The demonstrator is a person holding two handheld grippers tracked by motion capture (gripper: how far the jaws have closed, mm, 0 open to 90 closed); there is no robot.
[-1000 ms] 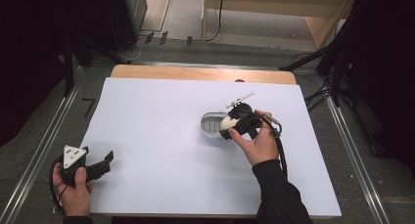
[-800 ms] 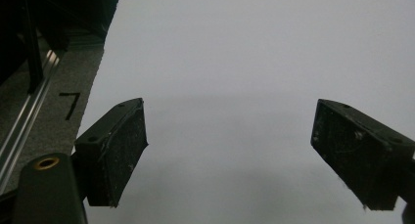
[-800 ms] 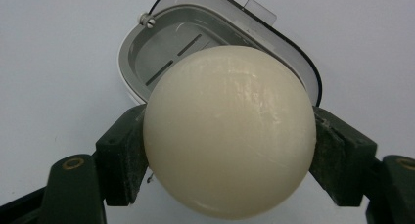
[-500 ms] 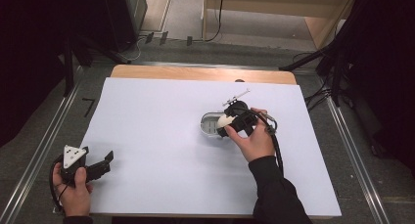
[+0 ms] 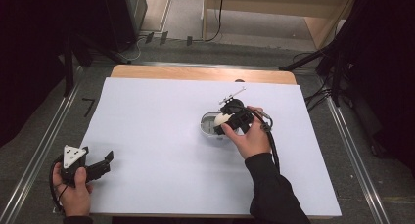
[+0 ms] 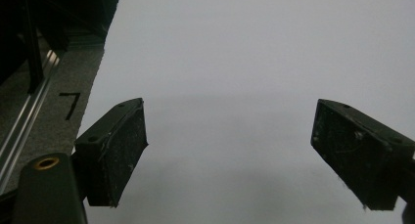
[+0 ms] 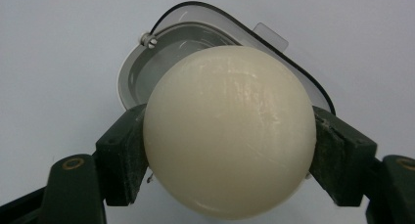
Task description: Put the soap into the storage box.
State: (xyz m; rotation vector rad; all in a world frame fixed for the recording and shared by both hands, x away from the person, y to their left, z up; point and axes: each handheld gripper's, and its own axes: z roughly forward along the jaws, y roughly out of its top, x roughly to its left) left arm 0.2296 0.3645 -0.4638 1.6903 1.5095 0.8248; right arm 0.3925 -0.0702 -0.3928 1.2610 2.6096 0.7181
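We see the right gripper (image 5: 226,122) clamped on a cream egg-shaped ball (image 7: 229,131), both pads pressed to its sides at 3 and 9 o'clock in the right gripper view. The ball (image 5: 221,120) hangs over a small grey oval container (image 5: 209,125) with a clear rim, which sits on the white table sheet (image 5: 161,116) a bit right of centre. In the right gripper view the container (image 7: 161,62) lies behind the ball toward 12 o'clock; we cannot tell if the ball touches it. The right hand (image 5: 250,136) wraps the gripper body from 5 o'clock, cable trailing down along the sleeve.

The left gripper (image 5: 100,164) rests at the sheet's 7 o'clock corner, held by the left hand (image 5: 73,192), grey three-cornered plate on top. In the left gripper view its jaws stand wide apart with nothing between them, just bare sheet (image 6: 235,87). A thin metal bit (image 5: 235,94) lies at 1 o'clock from the container, near it.
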